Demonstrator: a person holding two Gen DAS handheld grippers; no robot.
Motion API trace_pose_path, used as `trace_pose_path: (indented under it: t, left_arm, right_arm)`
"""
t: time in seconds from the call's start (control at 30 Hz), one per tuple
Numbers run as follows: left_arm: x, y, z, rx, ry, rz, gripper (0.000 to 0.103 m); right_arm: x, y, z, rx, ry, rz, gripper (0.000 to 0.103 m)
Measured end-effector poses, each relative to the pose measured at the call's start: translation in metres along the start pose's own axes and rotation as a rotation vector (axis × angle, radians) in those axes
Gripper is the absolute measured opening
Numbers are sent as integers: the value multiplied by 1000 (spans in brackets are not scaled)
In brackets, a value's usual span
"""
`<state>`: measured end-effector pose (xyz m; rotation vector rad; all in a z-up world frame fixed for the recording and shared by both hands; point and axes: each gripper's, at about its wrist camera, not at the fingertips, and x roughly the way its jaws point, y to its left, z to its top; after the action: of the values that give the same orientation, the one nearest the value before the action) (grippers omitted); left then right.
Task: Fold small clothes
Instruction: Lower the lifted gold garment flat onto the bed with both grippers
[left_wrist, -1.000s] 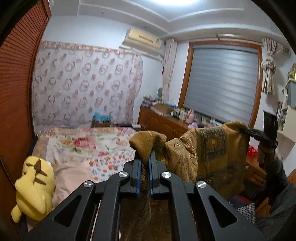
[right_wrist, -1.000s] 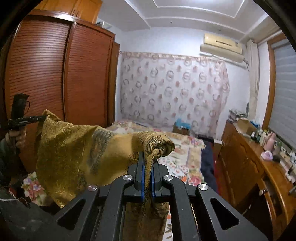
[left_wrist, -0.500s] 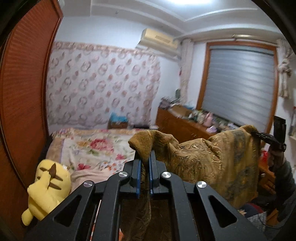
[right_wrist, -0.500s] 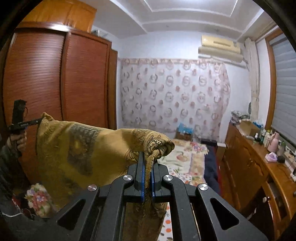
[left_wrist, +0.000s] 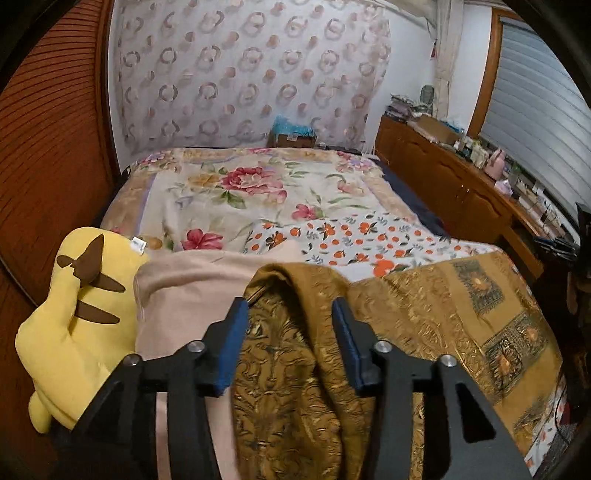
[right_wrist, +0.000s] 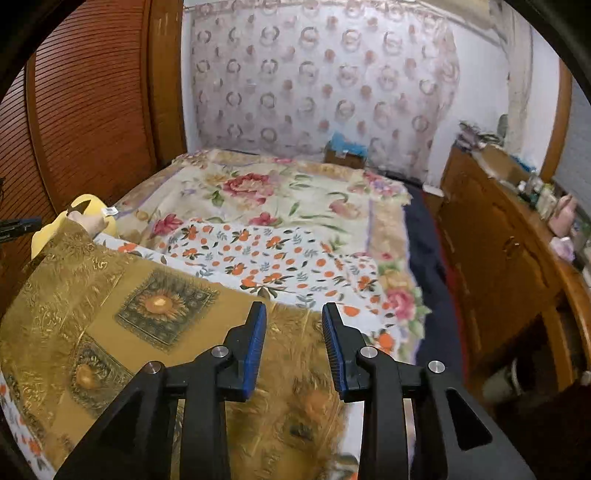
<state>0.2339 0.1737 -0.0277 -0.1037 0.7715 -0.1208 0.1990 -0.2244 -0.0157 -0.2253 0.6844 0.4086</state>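
On the near end of the bed (left_wrist: 258, 192) the gold patterned cloth (left_wrist: 461, 317) lies spread out, draped over the orange-print sheet (left_wrist: 354, 240) and reaching toward the foot edge. Far to my left, the yellow plush toy (left_wrist: 70, 314) slumps against the wooden wardrobe (left_wrist: 44, 155), with a beige blanket (left_wrist: 192, 288) just beside it. My left gripper (left_wrist: 290, 308) has its fingers spread wide, and a bunched corner of the gold cloth humps up between them; whether the blue pads (left_wrist: 231, 347) touch the fabric I cannot tell, but they are not pressing it. To the right of that hump the cloth flattens into panels with sunflower squares. My right gripper (right_wrist: 293, 314) hangs over the cloth's other corner (right_wrist: 155, 306), fingers likewise parted, with flat fabric showing in the gap and nothing pinched. Beyond both, the floral quilt (right_wrist: 280, 199) covers the far half of the bed up to the ring-patterned curtain (right_wrist: 325, 81). At the right runs a wooden dresser (right_wrist: 498, 240) cluttered with small items, too blurred to name.
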Motion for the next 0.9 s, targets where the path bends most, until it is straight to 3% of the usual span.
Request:
trace_pose_path:
  t: [0.07,0.23,0.33,0.4,0.53,0.63,0.73,0.77,0.8,0.83,0.9]
  left_arm:
    - [-1,-3,-5,18,6,16,51]
    - [-5,-13,-9,56,-6,26,51]
    - [3,-19,-8,69,12,-9,51]
    - [10,-22,-7,74,35,-34,43]
    - [31,-26,-2,80,76,-9,43]
    - [44,-23,2,60,98,-18,42]
    - [51,-28,3,101,98,-16,42]
    - [52,-27,4,102,99,-10,31]
    - [51,-26,5,97,100,-9,12]
    - [49,-24,6,86,93,-20,7]
    - [40,-20,10,64,68,-40,6]
  right_arm:
    - [16,-4,1,2,13,13,39]
    - [55,-4,16,40,59,48,40]
    - [67,-8,21,36,103,42,40]
    - [69,-12,26,41,118,38,40]
    - [73,-23,28,66,125,58,40]
    - [76,-30,27,85,135,78,32]
    - [83,-31,28,80,139,66,17]
    - [85,-31,27,78,137,62,10]
    - [85,-31,26,75,138,55,7]
    - [88,-32,25,72,141,47,7]
    - [90,-30,23,69,134,48,6]
